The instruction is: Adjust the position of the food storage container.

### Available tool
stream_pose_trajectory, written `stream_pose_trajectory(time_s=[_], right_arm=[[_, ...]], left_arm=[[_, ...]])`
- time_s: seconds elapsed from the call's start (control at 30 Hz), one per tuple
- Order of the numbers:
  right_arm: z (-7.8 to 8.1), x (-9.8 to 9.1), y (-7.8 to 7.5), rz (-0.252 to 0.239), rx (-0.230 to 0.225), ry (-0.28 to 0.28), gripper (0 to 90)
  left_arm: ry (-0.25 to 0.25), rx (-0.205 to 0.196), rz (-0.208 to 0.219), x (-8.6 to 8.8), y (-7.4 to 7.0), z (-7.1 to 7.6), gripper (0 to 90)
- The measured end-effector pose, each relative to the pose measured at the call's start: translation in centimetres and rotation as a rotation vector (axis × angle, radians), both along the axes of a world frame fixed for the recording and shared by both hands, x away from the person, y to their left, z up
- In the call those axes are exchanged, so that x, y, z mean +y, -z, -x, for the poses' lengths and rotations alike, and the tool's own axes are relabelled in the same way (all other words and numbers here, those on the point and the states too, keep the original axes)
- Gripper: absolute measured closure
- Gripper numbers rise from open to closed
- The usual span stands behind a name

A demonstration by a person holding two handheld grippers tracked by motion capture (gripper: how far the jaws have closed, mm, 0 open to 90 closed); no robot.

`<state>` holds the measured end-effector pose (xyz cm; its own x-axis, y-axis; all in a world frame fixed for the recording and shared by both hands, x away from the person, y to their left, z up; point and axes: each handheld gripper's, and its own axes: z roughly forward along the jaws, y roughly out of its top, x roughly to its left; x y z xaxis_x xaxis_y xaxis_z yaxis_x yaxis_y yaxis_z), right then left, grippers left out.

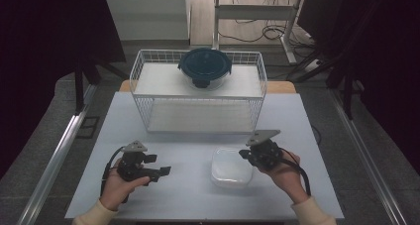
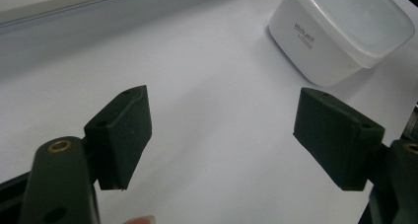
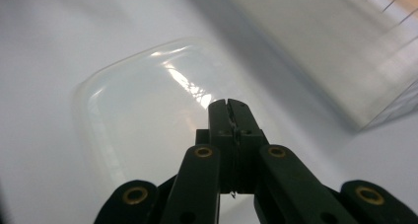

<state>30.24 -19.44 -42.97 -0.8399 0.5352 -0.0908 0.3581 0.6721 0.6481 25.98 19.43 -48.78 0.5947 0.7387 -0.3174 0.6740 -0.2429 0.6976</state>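
Observation:
A square translucent white container [image 1: 231, 166] with its lid on sits on the white table [image 1: 183, 195], right of centre near the front. My right gripper [image 1: 246, 154] hovers over the container's right rim, jaws shut with nothing between them. In the right gripper view the shut right gripper [image 3: 227, 104] points down at the container's glossy lid [image 3: 143, 120]. My left gripper [image 1: 163, 171] is held low over the table left of the container, open and aimed toward it. The left gripper [image 2: 222, 135] is spread wide in its own view, with the container [image 2: 340, 31] beyond it at the upper right.
A white wire rack [image 1: 143, 111] stands at the back of the table. On its upper shelf sits a round clear container with a dark blue lid [image 1: 204, 67]. Bare table lies between the rack and my hands. Dark curtains and metal rails flank the table.

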Motion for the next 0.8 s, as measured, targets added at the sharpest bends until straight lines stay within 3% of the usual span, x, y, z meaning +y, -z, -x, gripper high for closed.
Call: stream_pose_trajectory(time_s=[0.1, 0.27, 0.33, 0.5, 0.67, 0.8], right_arm=[[2.1, -1.2, 0.6, -0.046, 0.047, -0.001, 89.5], [5.0, -2.0, 2.7, -0.078, 0.112, -0.037, 89.5], [5.6, -2.0, 3.6, -0.063, 0.128, -0.043, 89.6], [5.8, -1.3, 4.8, 0.015, 0.136, -0.056, 89.6], [5.2, -1.5, 5.0, 0.049, 0.111, -0.035, 89.6], [4.3, -2.2, 4.9, 0.053, 0.092, 0.019, 89.7]], left_arm=[[-0.001, 0.000, 0.001, 0.0, 0.0, 0.0, 21.6], [-0.002, -0.001, 0.000, 0.0, 0.0, 0.0, 21.6], [-0.001, 0.001, -0.003, -0.1, 0.0, 0.0, 21.6], [0.000, 0.003, -0.005, -0.1, 0.0, 0.1, 21.5], [0.000, 0.004, -0.007, 0.0, 0.1, 0.0, 21.5], [-0.002, 0.003, -0.003, -0.1, 0.1, 0.1, 21.5]])
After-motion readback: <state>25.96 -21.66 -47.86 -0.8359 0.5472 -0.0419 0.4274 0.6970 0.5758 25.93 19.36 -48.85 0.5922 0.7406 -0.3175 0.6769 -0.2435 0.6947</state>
